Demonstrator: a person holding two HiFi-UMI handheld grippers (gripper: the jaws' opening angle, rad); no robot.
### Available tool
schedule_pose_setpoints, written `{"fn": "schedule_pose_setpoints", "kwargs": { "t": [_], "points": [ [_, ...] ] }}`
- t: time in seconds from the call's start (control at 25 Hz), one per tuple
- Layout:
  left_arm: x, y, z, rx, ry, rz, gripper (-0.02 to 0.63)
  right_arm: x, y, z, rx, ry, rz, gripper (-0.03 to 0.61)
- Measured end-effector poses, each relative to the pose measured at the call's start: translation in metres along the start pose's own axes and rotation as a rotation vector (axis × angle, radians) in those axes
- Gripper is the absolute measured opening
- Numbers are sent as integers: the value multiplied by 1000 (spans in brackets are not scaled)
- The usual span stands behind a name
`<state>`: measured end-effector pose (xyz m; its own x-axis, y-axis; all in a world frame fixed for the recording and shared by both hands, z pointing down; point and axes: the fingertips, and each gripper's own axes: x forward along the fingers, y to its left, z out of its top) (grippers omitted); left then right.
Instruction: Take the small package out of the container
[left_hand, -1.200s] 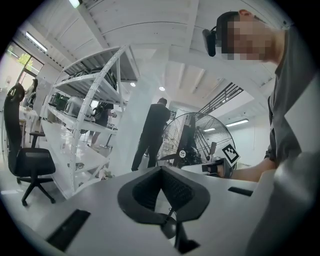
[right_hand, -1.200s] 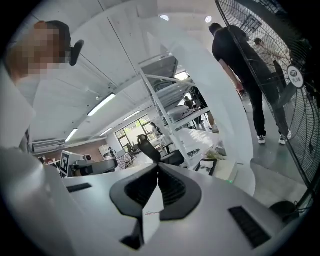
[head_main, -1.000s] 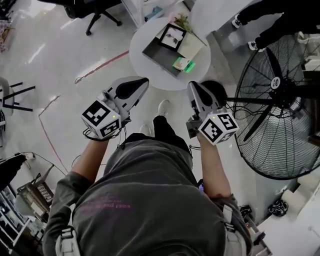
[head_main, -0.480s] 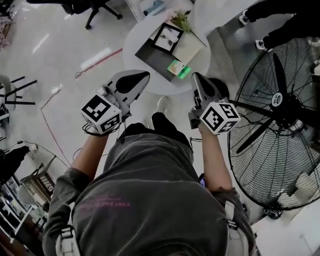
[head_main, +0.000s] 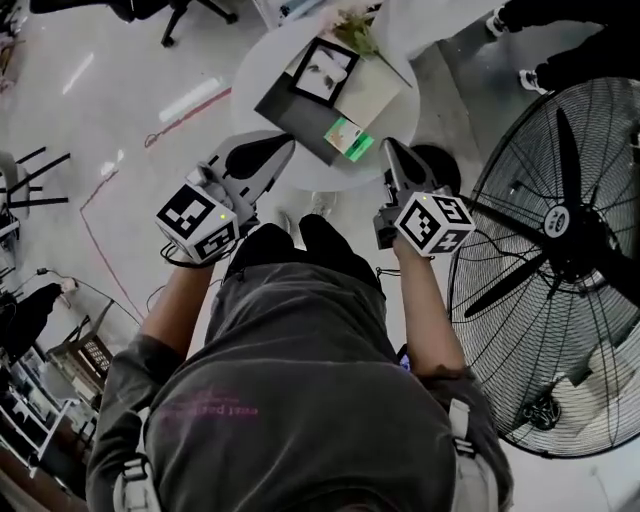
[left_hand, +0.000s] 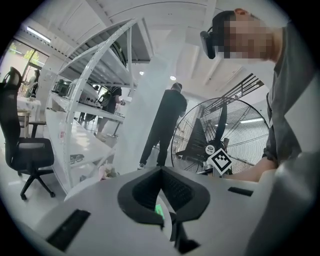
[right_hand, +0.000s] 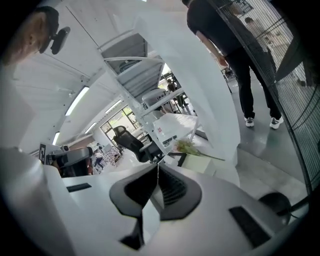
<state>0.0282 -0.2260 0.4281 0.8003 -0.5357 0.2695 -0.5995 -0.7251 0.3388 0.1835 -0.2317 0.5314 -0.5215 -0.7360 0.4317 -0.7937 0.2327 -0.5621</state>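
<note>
- Two tools are in play, one per hand. The left tool (head_main: 283, 150) hovers at the near edge of the one round white bench (head_main: 400, 115), jaws pressed together on nothing.
- One dark, flat container (head_main: 290, 105) sits on the bench, with one framed picture (head_main: 322, 70) at its far side.
- One small package (head_main: 348, 138), flat and pale with a bright green edge, lies at the container's near right corner, between the two tools.
- The right tool (head_main: 390, 150) is likewise closed tight and empty.
- One large floor fan (head_main: 560, 230) stands far right.
</note>
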Motion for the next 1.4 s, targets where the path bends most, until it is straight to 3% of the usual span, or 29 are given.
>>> {"fn": "schedule_pose_setpoints", "kwargs": {
  "t": [0.52,0.68,0.92,1.2,1.4],
  "points": [
    [32,39,-24,-27,53,-53,6,38,-61,-53,153,76,-126,26],
    [32,53,-28,-33,66,-85,6,46,-67,-77,203,101,-172,84],
    [28,72,-47,-57,101,-132,6,55,-81,-109,256,125,-257,109],
    [18,83,-62,-61,129,-154,7,68,-83,-125,328,112,-264,118],
    [10,90,-68,-75,142,-157,6,75,-84,-134,348,114,-278,90]
  ]
}}
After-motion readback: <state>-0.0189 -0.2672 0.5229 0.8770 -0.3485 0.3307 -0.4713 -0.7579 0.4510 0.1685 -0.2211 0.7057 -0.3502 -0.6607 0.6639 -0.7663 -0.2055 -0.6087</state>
